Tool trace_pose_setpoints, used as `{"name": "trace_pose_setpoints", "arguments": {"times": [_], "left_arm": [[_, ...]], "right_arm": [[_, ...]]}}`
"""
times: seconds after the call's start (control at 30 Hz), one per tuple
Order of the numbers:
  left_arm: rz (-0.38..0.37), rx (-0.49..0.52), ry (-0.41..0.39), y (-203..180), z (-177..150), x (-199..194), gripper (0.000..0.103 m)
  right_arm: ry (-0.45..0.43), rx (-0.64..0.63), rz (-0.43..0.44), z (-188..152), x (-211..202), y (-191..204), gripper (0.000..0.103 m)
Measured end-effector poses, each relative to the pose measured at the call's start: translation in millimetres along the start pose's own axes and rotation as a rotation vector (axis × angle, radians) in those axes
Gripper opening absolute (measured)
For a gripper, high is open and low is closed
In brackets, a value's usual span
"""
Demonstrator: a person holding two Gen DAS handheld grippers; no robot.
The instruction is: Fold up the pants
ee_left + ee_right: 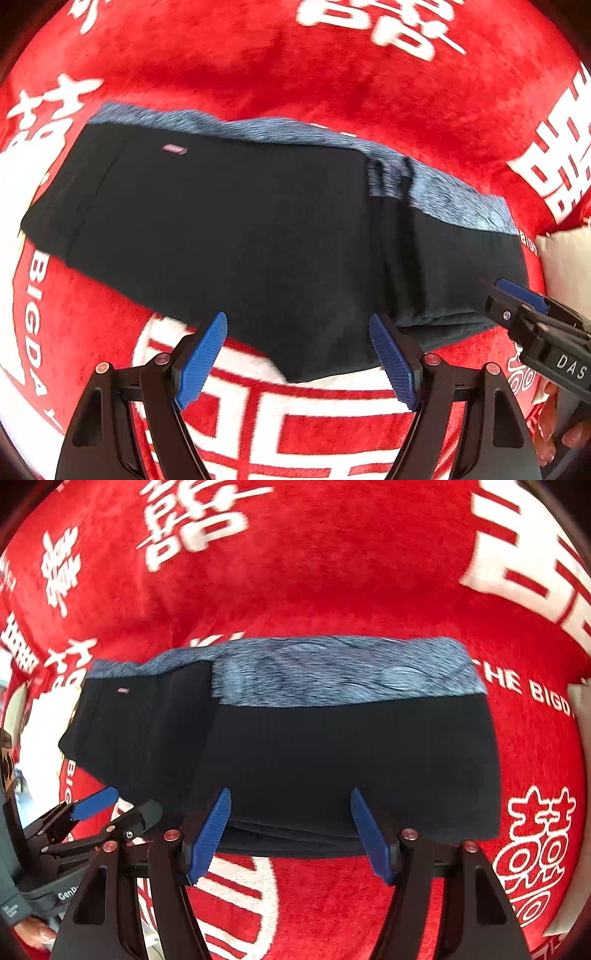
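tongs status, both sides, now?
Left tongs: open, empty, above the pants edge.
Right tongs: open, empty, above the pants.

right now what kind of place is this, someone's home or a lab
Most likely a home, probably a bed or sofa, though no room is in view. The dark pants lie on a plush red blanket printed with white characters, and a pale cushion sits at its edge.

Red plush blanket (258, 66) with white characters; pale cushion (565, 258) nearby
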State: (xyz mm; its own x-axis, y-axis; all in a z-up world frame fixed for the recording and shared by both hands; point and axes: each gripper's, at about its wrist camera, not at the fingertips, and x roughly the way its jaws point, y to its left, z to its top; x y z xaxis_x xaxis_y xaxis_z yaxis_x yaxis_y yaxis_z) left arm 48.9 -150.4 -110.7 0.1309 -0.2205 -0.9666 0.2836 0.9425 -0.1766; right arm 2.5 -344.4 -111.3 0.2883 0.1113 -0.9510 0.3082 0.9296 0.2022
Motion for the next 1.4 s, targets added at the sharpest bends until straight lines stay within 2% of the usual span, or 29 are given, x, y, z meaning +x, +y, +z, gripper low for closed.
{"name": "trace_pose_setpoints", "arguments": {"times": [0.17, 0.3, 0.37, 0.6, 0.7, 0.8, 0.93, 1.1, 1.17, 1.4], "left_arm": [[-0.040, -0.125, 0.000, 40, -4, -2, 0.080], [-0.035, -0.202, -0.031, 72, -7, -6, 0.080], [-0.031, -0.223, -0.038, 83, -8, -8, 0.080], [-0.045, -0.301, -0.069, 126, -7, -12, 0.080], [-0.105, -0.371, -0.116, 153, -2, -15, 0.080], [-0.173, -0.432, -0.163, 179, 3, -12, 0.080], [-0.268, -0.509, -0.187, 206, 5, -4, 0.080], [-0.330, -0.559, -0.195, 223, 7, 7, 0.080], [-0.364, -0.575, -0.221, 228, 6, 9, 0.080], [-0.401, -0.600, -0.248, 234, 21, 13, 0.081]], "right_arm": [[0.017, -0.046, 0.027, 2, 8, 29, 0.071], [0.041, -0.084, 0.025, -1, 23, 48, 0.074], [0.096, -0.066, 0.010, -5, 39, 47, 0.074], [0.083, -0.045, 0.000, -7, 47, 48, 0.082], [0.071, -0.065, 0.003, -9, 49, 53, 0.088], [0.066, -0.073, 0.005, -9, 50, 55, 0.089], [0.073, -0.093, 0.000, -8, 52, 59, 0.089], [0.083, -0.110, -0.017, -7, 55, 63, 0.091], [0.083, -0.113, -0.024, -7, 56, 64, 0.091], [0.082, -0.129, -0.035, -6, 59, 66, 0.092]]}}
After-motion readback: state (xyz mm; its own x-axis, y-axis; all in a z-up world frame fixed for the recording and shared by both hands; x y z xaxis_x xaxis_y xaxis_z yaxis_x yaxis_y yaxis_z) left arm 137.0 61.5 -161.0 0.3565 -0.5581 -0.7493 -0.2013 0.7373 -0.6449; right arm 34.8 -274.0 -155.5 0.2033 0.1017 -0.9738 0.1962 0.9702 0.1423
